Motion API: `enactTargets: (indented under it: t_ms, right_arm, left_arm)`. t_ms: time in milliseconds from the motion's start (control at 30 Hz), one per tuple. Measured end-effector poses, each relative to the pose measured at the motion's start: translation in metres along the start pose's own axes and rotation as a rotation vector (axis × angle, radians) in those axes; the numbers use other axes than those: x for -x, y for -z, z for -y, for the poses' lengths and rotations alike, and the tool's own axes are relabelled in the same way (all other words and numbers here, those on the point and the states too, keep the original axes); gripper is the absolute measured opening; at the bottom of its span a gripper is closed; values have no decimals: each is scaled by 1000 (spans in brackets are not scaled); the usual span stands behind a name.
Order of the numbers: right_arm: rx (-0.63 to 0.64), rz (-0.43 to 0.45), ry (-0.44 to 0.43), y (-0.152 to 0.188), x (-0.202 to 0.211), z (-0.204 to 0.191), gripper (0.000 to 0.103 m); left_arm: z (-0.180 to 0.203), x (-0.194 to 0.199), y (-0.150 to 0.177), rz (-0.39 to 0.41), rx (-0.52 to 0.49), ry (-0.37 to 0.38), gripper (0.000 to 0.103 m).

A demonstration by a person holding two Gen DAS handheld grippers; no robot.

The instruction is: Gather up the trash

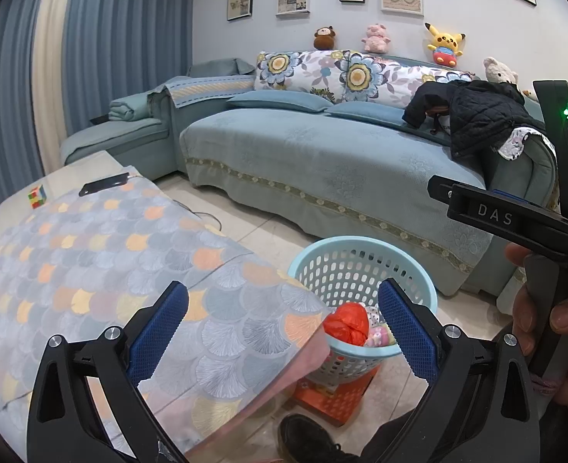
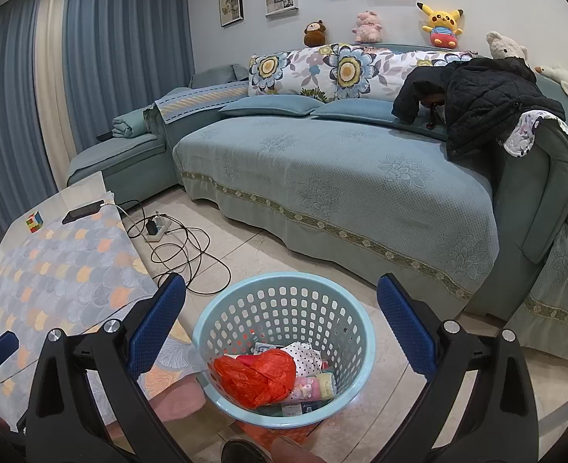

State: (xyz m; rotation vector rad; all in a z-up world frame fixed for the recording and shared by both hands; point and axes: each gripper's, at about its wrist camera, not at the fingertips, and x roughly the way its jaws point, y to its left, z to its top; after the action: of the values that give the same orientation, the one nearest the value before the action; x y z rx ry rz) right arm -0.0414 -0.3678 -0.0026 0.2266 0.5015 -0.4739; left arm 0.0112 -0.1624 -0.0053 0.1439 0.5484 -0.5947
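Note:
A light blue perforated basket (image 2: 284,285) stands on the floor beside the table and holds a crumpled red plastic bag (image 2: 258,376), a dotted wrapper (image 2: 307,355) and small packets. In the left wrist view the same basket (image 1: 361,247) shows past the table corner, with the red bag (image 1: 347,324) inside. My right gripper (image 2: 282,322) hangs open above the basket, nothing between its blue pads. My left gripper (image 1: 284,328) is open and empty over the table's cloth edge. The right gripper's body (image 1: 515,223) and a hand (image 1: 542,320) appear at the right.
A table with a scale-patterned cloth (image 2: 64,270) carries a phone (image 2: 83,211) and a colour cube (image 2: 34,222). Cables and a power strip (image 2: 158,229) lie on the tiled floor. A blue sofa (image 2: 322,177) with a black jacket (image 2: 476,104) fills the back. A shoe (image 1: 307,440) is below.

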Motion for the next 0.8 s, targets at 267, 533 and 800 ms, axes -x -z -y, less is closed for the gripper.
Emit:
enactTargets:
  t_ms: [267, 533, 800]
  right_arm:
    - [1, 0, -2, 0, 0, 1, 95]
    - [0, 0, -1, 1, 1, 0, 95]
    - [0, -1, -1, 1, 1, -1, 95]
  left_arm:
    - [1, -3, 2, -10, 3, -6, 95]
    - [4, -4, 2, -16, 4, -9, 95]
    - [3, -4, 2, -16, 4, -9, 95]
